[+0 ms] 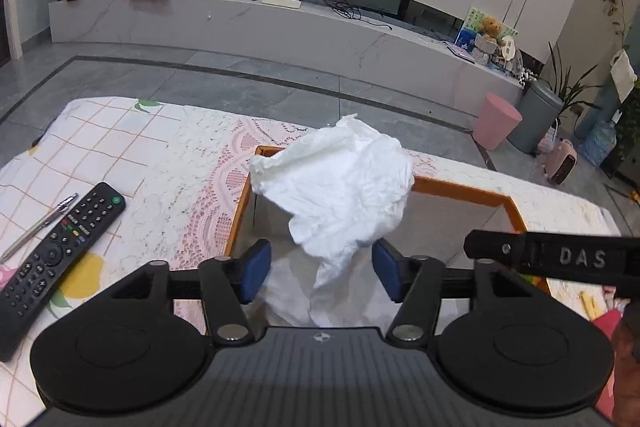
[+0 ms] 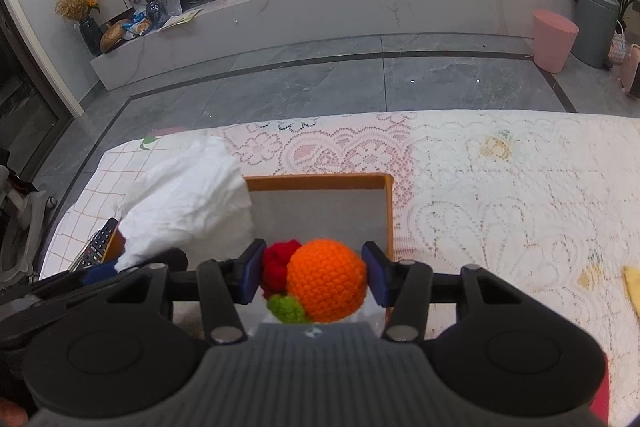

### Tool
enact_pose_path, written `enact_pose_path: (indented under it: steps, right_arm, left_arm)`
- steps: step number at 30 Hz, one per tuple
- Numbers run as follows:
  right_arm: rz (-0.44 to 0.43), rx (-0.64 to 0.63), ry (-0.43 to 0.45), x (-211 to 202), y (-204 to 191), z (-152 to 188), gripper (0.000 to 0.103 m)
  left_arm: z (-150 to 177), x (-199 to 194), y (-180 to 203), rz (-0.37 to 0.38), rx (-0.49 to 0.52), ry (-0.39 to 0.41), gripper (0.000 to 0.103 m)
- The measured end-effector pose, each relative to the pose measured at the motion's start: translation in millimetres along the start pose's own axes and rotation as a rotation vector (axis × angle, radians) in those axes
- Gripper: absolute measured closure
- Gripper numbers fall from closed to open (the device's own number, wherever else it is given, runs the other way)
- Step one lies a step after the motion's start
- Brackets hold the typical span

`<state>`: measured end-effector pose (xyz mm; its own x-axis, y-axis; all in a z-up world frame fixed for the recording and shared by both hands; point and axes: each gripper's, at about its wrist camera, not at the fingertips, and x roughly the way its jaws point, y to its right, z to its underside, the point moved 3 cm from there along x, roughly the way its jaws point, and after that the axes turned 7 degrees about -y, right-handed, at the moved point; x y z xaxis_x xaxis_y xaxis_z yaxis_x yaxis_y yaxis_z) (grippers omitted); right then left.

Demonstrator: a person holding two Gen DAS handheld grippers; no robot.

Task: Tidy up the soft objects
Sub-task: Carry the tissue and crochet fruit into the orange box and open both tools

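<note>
Lace tablecloth point(image 2: 500, 187), crocheted orange point(image 2: 326, 281) between right tool point(image 2: 314, 277) pads

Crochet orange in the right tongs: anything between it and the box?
Nothing visible blocks it. The crochet orange hangs in the right tongs over the orange-rimmed box. The white cloth covers only the box's left side.

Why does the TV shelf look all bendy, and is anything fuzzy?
Left wrist view: the fisheye lens curves the TV shelf, and corners go dark. Right wrist view: same bending; the orange yarn ball is sharp, while the white cloth looks slightly soft.
</note>
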<state>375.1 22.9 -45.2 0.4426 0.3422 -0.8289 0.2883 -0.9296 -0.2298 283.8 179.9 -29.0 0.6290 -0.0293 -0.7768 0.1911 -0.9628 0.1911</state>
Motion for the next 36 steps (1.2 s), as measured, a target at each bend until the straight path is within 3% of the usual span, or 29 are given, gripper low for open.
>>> enact_pose_path:
  steps: [3,5,7,10,12,15,18,23,28,31,34,36]
  right_arm:
    - [0.005,-0.011,0.000,-1,-1,2,0.051]
    - [0.005,-0.017,-0.002,0,-3,4,0.051]
    - [-0.002,-0.025,0.008,-1,-5,5,0.051]
    - [-0.053,-0.038,0.067,-8,-13,3,0.051]
    - [-0.101,-0.051,0.121,-14,-24,0,0.051]
    - [-0.206,-0.114,0.191,-17,-51,-5,0.051]
    - [-0.251,-0.138,0.092,6,-80,-12,0.051]
    - [-0.139,-0.151,0.020,54,-99,-8,0.051]
    - [-0.067,-0.005,-0.155,104,-78,3,0.051]
    - [-0.062,0.051,-0.165,107,-69,4,0.051]
    - [-0.105,0.048,-0.143,92,-70,-4,0.051]
    - [-0.084,0.024,-0.124,76,-74,-10,0.051]
  left_arm:
    - [7,-5,2,-0.016,0.039,-0.030,0.034]
    - [11,-16,1,0.024,0.058,-0.050,0.034]
    - [8,-37,-5,0.064,0.048,-0.006,0.033]
    - [-2,-70,-23,0.012,-0.036,0.092,0.020]
    - [-6,-84,-36,-0.043,-0.084,0.151,0.020]
    - [-11,-84,-55,-0.074,-0.149,0.147,0.020]
    - [-12,-75,-69,-0.038,-0.193,0.113,0.021]
    - [-9,-65,-77,-0.072,-0.181,0.098,0.022]
    - [-6,-64,-74,-0.065,-0.165,0.085,0.024]
    - [-5,-67,-68,-0.065,-0.145,0.093,0.024]
    - [-5,-68,-60,-0.065,-0.133,0.095,0.024]
    - [-5,-71,-55,-0.065,-0.119,0.109,0.024]
